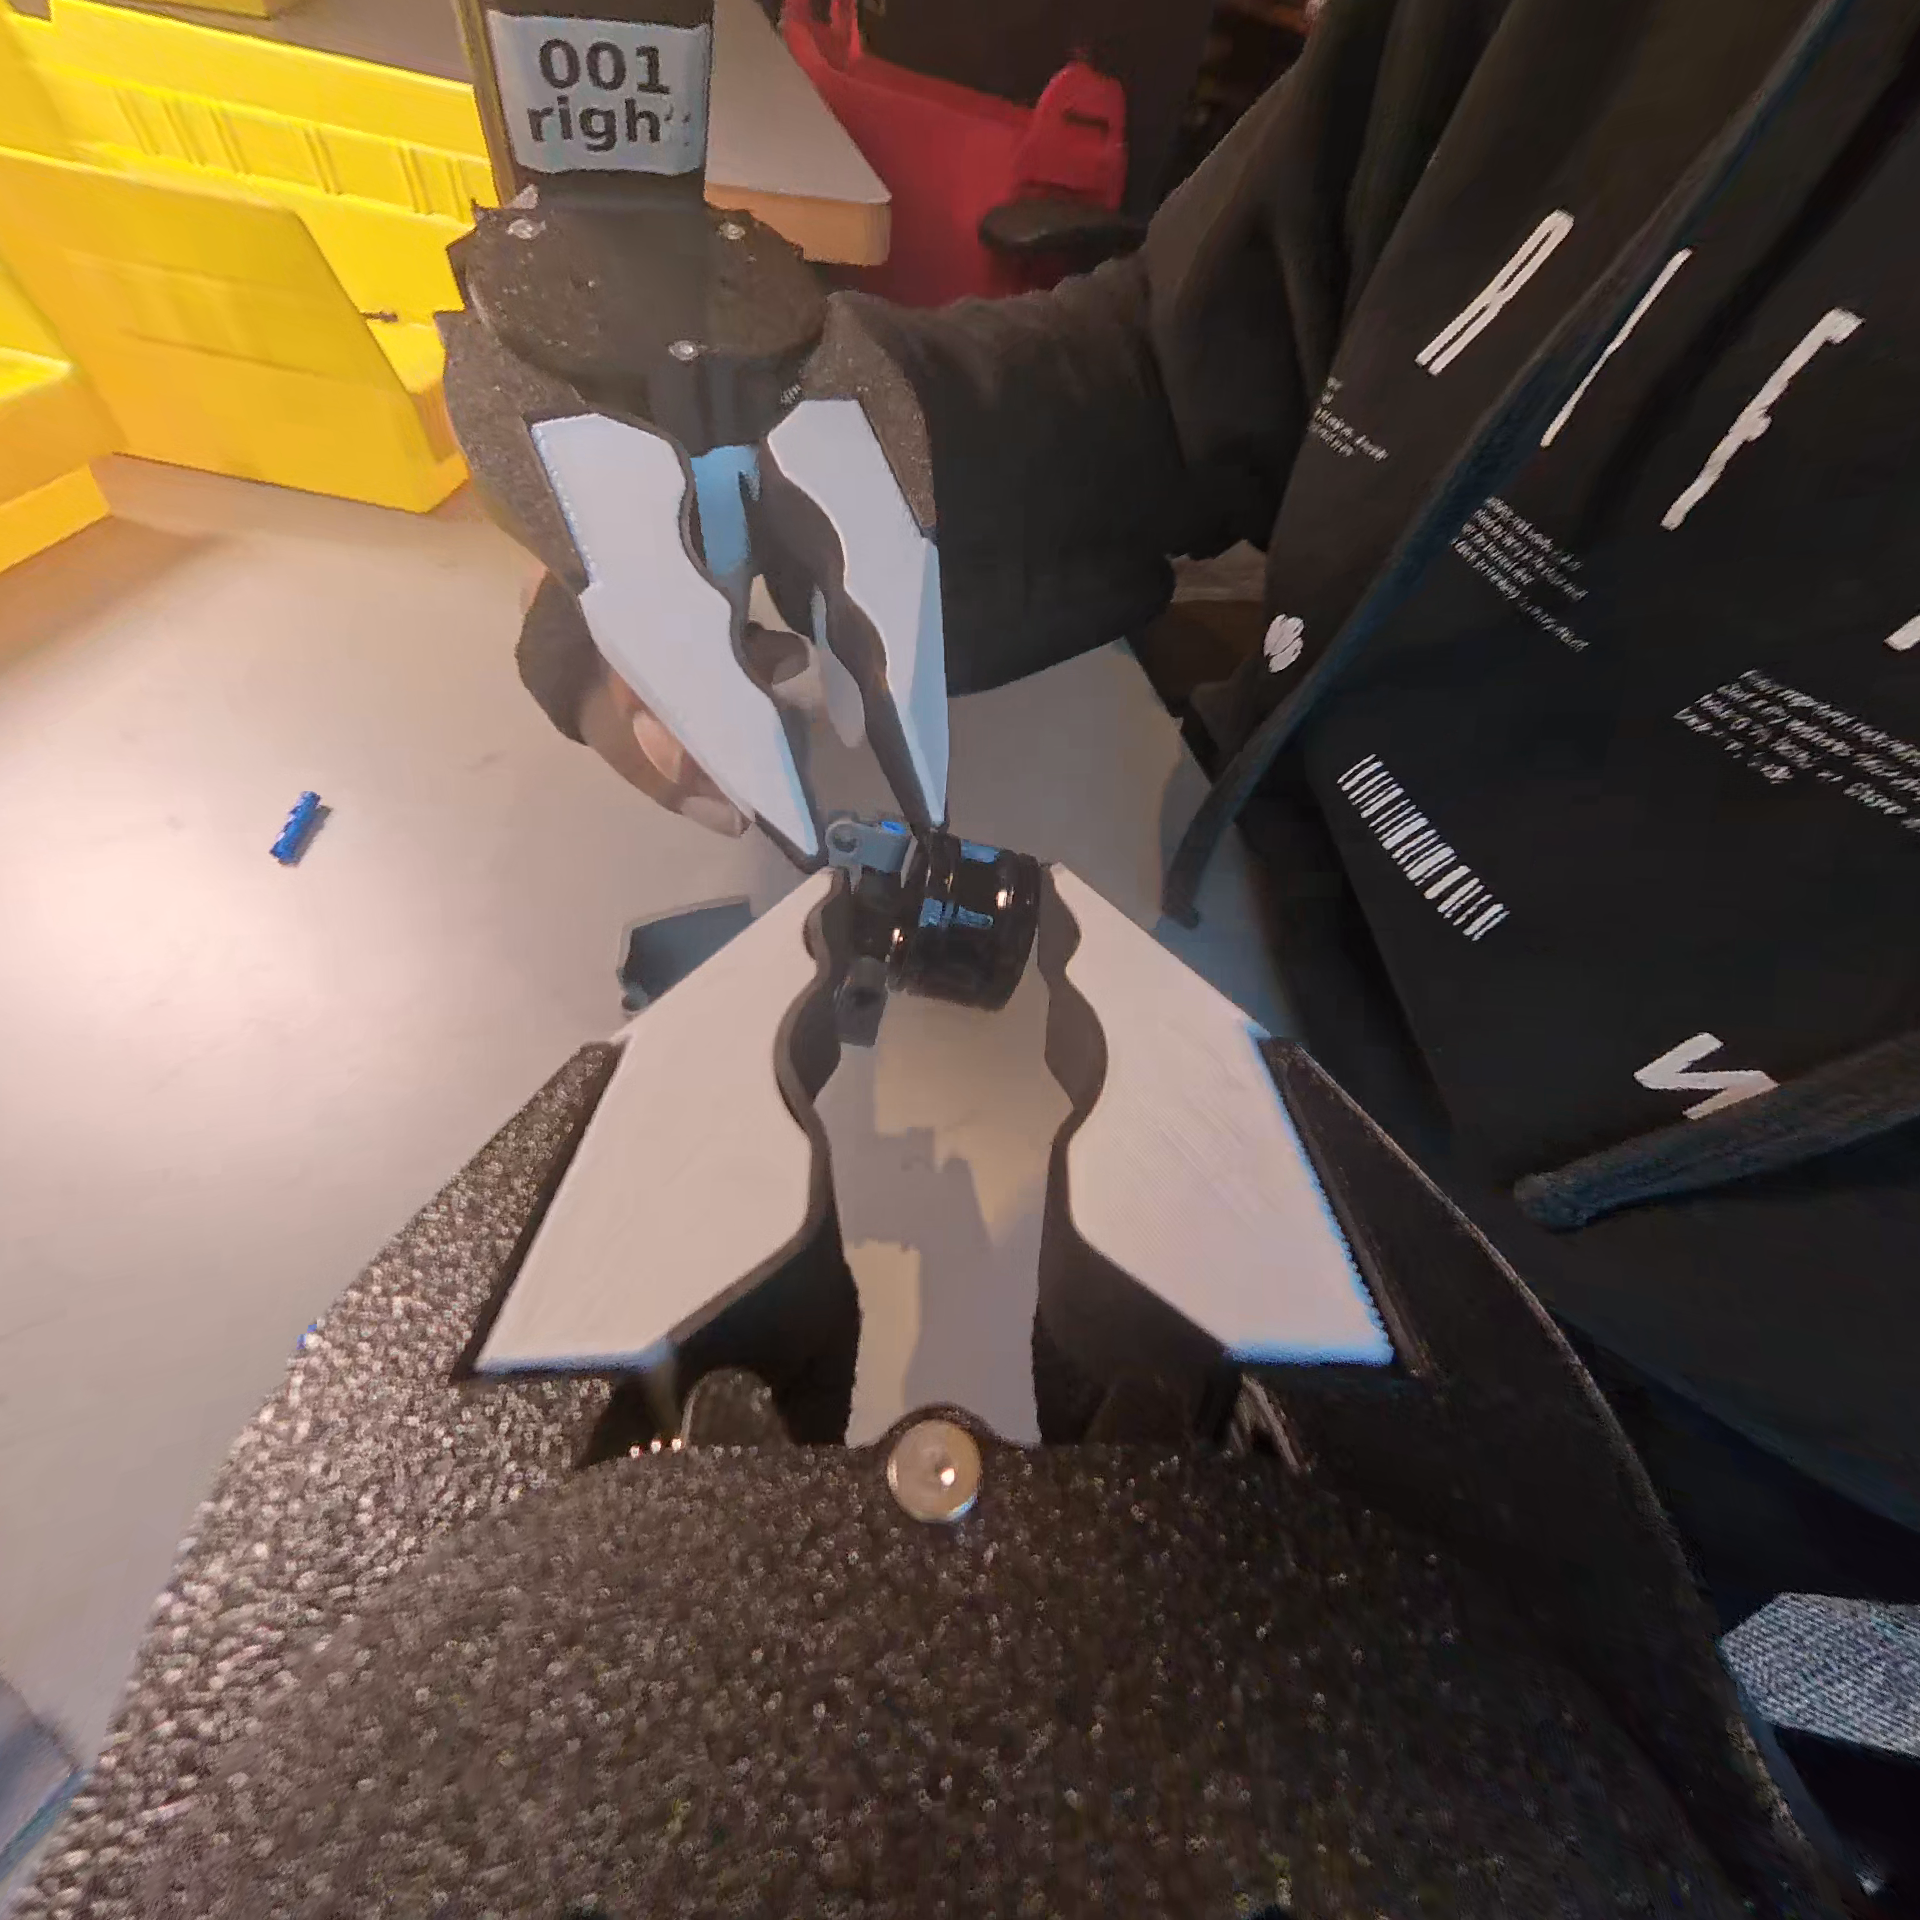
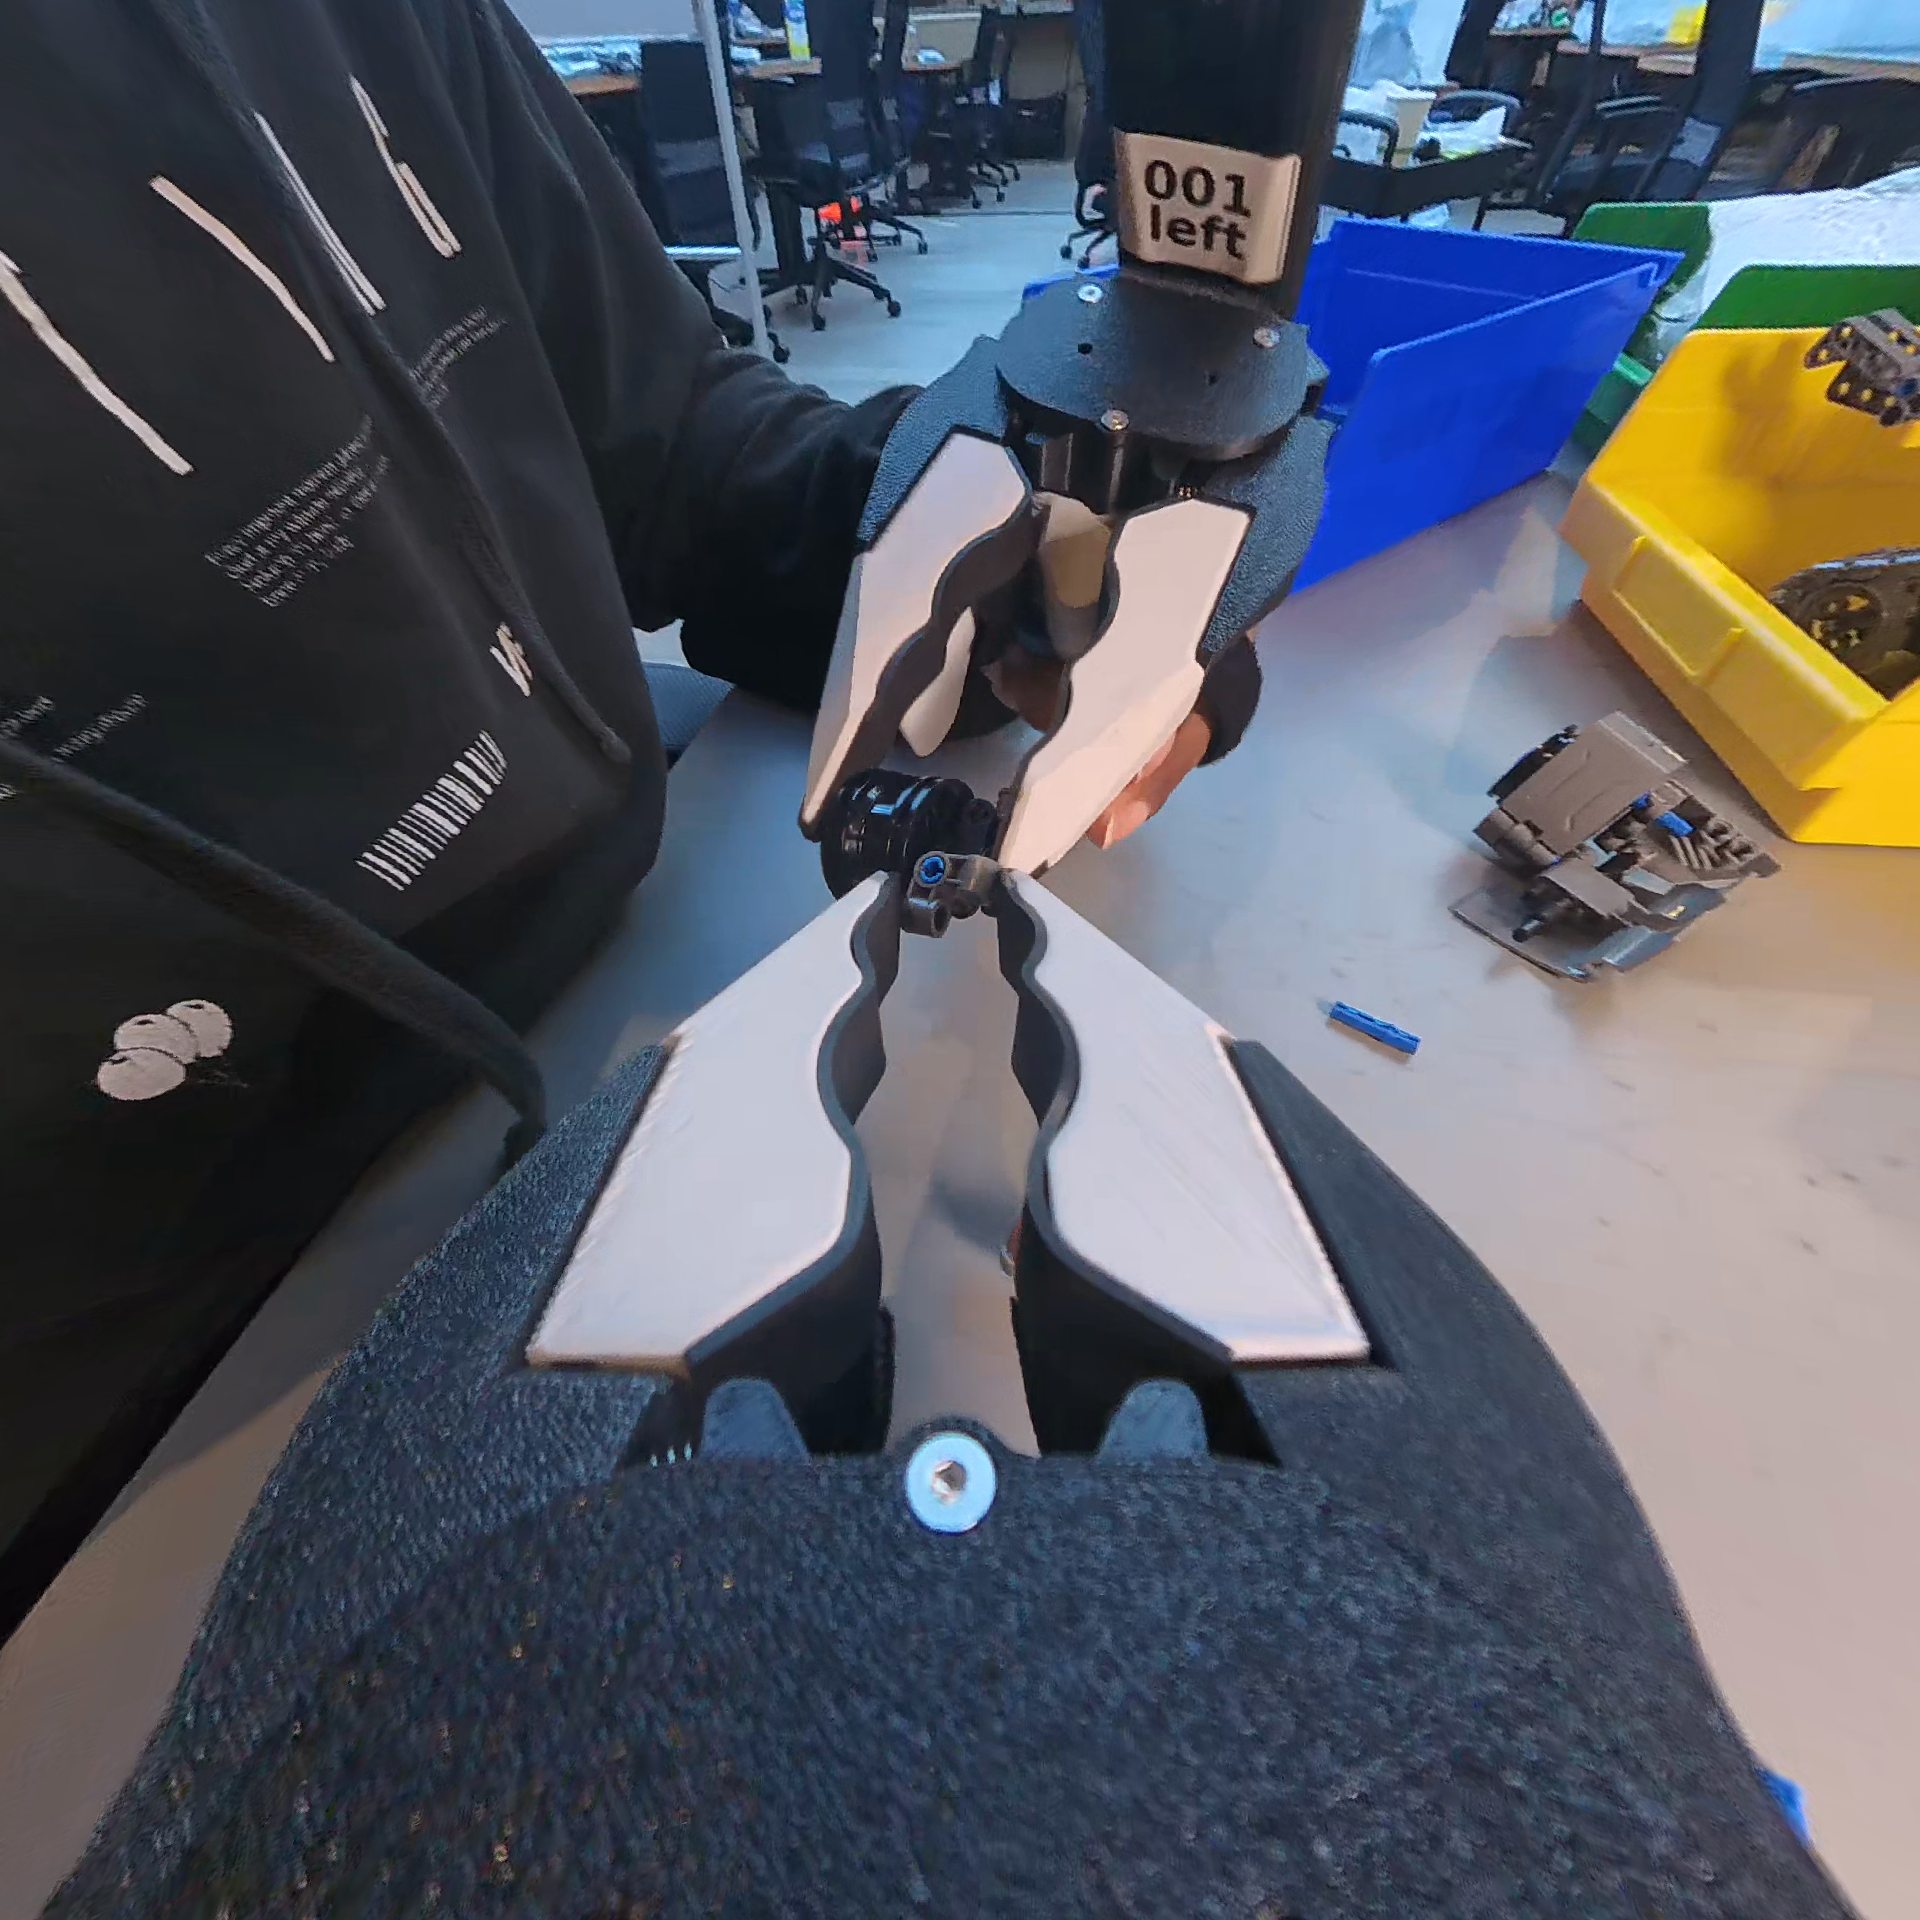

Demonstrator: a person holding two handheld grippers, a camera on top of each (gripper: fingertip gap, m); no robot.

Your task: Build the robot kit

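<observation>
My left gripper (image 1: 940, 883) is shut on a small black wheel (image 1: 966, 935) and holds it above the grey table (image 1: 208, 1091). A small grey connector piece (image 1: 868, 836) with a blue pin sticks out of the wheel's hub. My right gripper (image 2: 943, 888) is shut on that connector (image 2: 935, 883), tip to tip with the left gripper (image 2: 914, 831). The wheel (image 2: 883, 821) shows just beyond the connector. In the left wrist view the right gripper (image 1: 876, 829) comes down from above onto the connector.
A loose blue pin (image 2: 1374, 1029) lies on the table. A grey brick-built assembly (image 2: 1610, 852) sits to the right, before a yellow bin (image 2: 1714, 582) and a blue bin (image 2: 1455, 384). A person in a black hoodie (image 2: 260, 520) stands close. The tips of both grippers are at nearly the same place.
</observation>
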